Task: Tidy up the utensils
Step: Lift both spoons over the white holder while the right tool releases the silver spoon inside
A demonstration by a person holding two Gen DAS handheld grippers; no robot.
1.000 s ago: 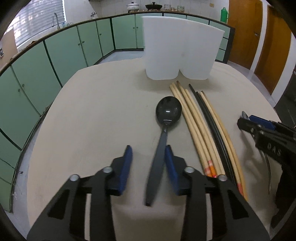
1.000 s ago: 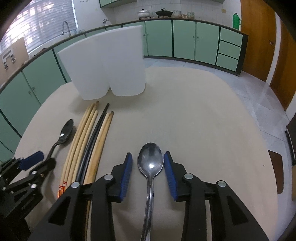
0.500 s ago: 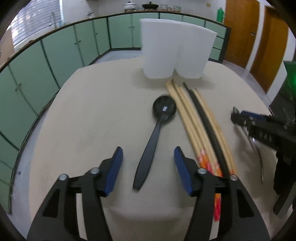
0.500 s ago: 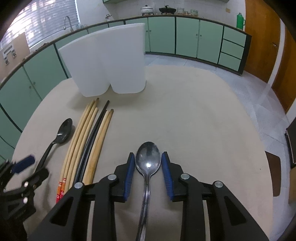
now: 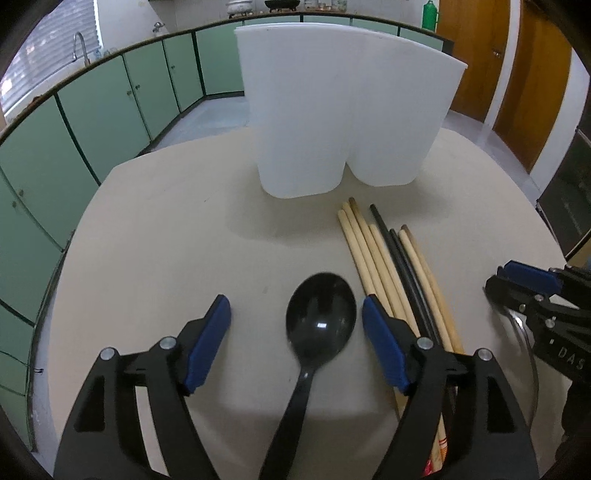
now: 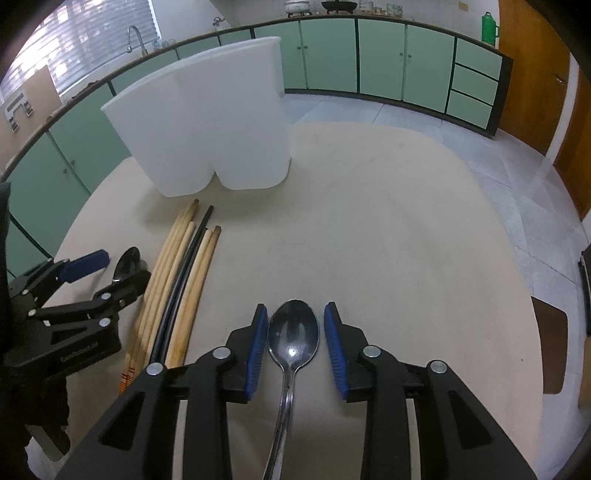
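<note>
Left gripper: my left gripper (image 5: 296, 325) had just been spreading its jaws; they stood wide apart around the bowl of the black plastic spoon (image 5: 320, 325), with clear gaps on both sides.
Right gripper: my right gripper (image 6: 295, 330) bracketed the steel spoon (image 6: 293, 336) at its bowl; the blue pads (image 6: 335, 341) sat just beside the rim, narrow gaps showing, so I read no clamp.
Black spoon: it lay flat on the table, handle running back under my left gripper.
Steel spoon: it lay flat, bowl up, handle running back between the right gripper's arms.
Chopsticks: a bundle of wooden and black chopsticks (image 5: 384, 258) lay side by side between the two spoons, tips toward the holder.
Container: a white two-compartment utensil holder (image 5: 343, 110) stood upright just beyond the chopstick tips; I could not see inside it.
Surface: a beige round-edged table (image 6: 388, 229) bore everything.
Room: green cabinets (image 6: 380, 66) lined the walls, with a tap (image 6: 133, 35) by the window, pots on the counter, and wooden doors (image 5: 476, 55) to the right.
</note>
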